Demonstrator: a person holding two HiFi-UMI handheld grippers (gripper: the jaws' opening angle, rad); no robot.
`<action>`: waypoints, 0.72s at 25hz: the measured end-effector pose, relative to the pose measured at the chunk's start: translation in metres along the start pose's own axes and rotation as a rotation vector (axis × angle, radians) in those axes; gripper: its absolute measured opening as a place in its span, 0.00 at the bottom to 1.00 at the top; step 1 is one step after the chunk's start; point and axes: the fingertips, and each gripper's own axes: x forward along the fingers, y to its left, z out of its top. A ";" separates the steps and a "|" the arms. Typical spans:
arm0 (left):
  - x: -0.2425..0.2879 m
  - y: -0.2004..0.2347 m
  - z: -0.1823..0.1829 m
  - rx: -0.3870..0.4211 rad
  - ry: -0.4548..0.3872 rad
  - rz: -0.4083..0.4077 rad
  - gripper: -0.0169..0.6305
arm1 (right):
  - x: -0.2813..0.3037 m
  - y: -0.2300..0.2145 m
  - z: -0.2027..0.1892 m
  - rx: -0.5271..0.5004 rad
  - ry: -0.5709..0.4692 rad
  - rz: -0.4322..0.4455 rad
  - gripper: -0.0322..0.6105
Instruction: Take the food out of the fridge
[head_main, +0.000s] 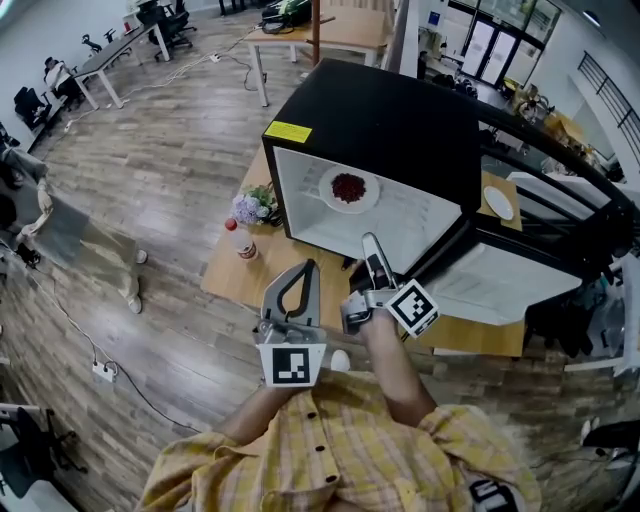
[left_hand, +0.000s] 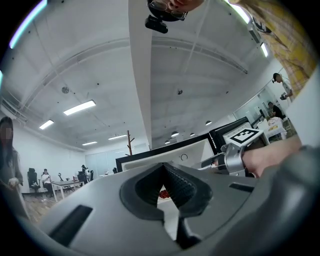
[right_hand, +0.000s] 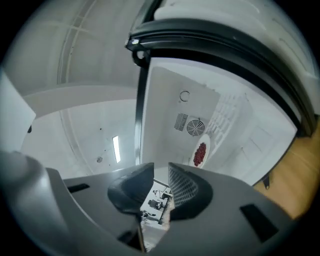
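Right tool (head_main: 371, 244) sideways before open fridge (head_main: 400, 120)

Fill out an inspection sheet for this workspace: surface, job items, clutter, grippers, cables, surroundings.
Surface: wooden table, carries the fridge.
Job's things: black fridge, door open; plate of red food inside.
Clutter: flowers, red-capped bottle, small white plate to the right of the fridge.
Grippers: left gripper shut, empty; right gripper open, empty, before the fridge opening.
Cables: power strip with cord on the floor.
Surroundings: wood floor, office desks, chairs.
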 end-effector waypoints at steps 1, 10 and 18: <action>0.002 0.000 -0.002 0.000 0.007 0.003 0.04 | 0.003 -0.010 -0.002 0.040 0.011 -0.021 0.17; 0.009 -0.001 -0.005 -0.005 0.017 0.010 0.04 | 0.034 -0.063 -0.018 0.357 0.074 -0.076 0.23; 0.008 0.003 -0.014 -0.021 0.062 0.042 0.04 | 0.063 -0.092 -0.030 0.459 0.102 -0.104 0.27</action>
